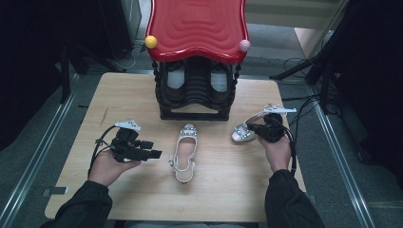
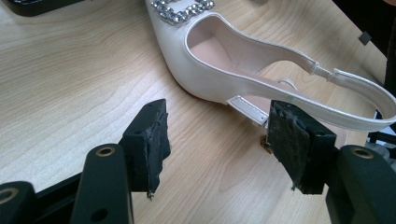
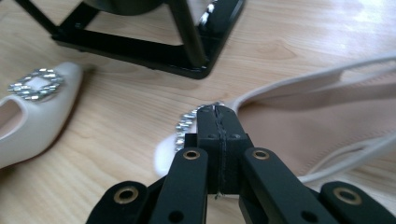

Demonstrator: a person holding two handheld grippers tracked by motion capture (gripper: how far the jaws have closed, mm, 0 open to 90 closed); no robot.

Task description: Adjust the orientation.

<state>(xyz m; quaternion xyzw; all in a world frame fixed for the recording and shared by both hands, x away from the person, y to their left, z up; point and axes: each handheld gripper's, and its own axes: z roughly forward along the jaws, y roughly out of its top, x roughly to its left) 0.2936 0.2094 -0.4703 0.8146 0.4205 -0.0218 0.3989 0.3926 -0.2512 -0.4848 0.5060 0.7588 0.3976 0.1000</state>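
On the wooden counter (image 1: 142, 99), the left claw (image 1: 153, 153) rests with jaws apart just beside the middle white shoe (image 1: 185, 151). The right claw (image 1: 254, 128), jaws pressed together, sits over the second white shoe (image 1: 243, 133), near the black rack (image 1: 195, 102).

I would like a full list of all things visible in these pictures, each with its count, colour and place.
Table: one, light wood, under everything.
Shoe rack: one, black frame with wavy red top, at the table's far edge, middle.
Balls: two, yellow and pink, on the front corners of the red top.
Shoes in rack: two, pale insoles visible, on a shelf under the red top.
Middle shoe: one, white slingback with rhinestone buckle, on the table's centre.
Right shoe: one, white with rhinestones, beside the right gripper.
Left gripper: black, jaws open, left of the middle shoe.
Right gripper: black, jaws closed, above the right shoe.
Hands: two, left, right, dark sleeves.
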